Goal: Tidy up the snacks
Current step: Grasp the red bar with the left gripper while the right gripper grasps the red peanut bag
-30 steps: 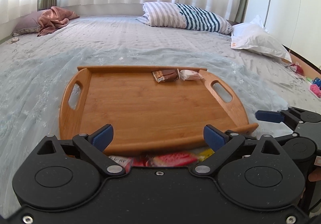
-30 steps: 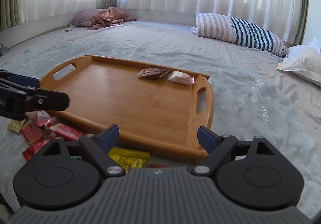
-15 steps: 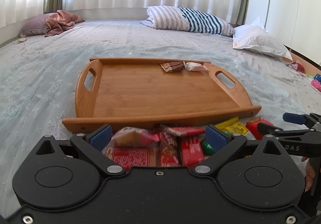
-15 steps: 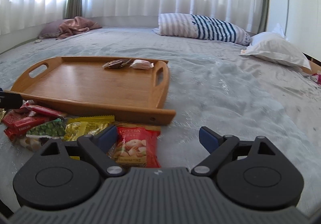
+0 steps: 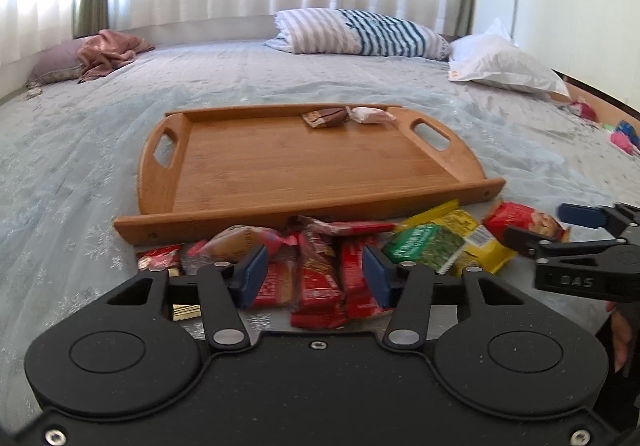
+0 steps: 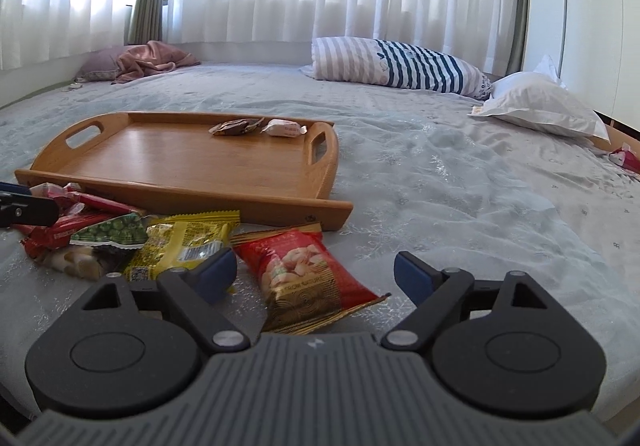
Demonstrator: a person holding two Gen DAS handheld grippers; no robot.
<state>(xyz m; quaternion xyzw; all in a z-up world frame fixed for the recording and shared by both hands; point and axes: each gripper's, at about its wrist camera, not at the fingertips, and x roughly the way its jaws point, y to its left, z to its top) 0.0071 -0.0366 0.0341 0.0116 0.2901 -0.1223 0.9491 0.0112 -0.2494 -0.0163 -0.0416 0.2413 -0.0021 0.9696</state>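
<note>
Both views low over the bed (image 5: 100,150), looking slightly down past their own fingers (image 5: 252,276) toward the wooden tray (image 5: 256,214) and the curtained window beyond it. Left wrist close, facing the tray's near rail square on. Right wrist right of the tray, angled across it. Shared: tray, snack pile (image 6: 120,234) before it, striped pillow (image 6: 392,64) behind it.

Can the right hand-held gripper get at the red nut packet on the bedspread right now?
Probably yes: the red nut packet lies flat between the closing right hand-held gripper pads, with nothing on top.
</note>
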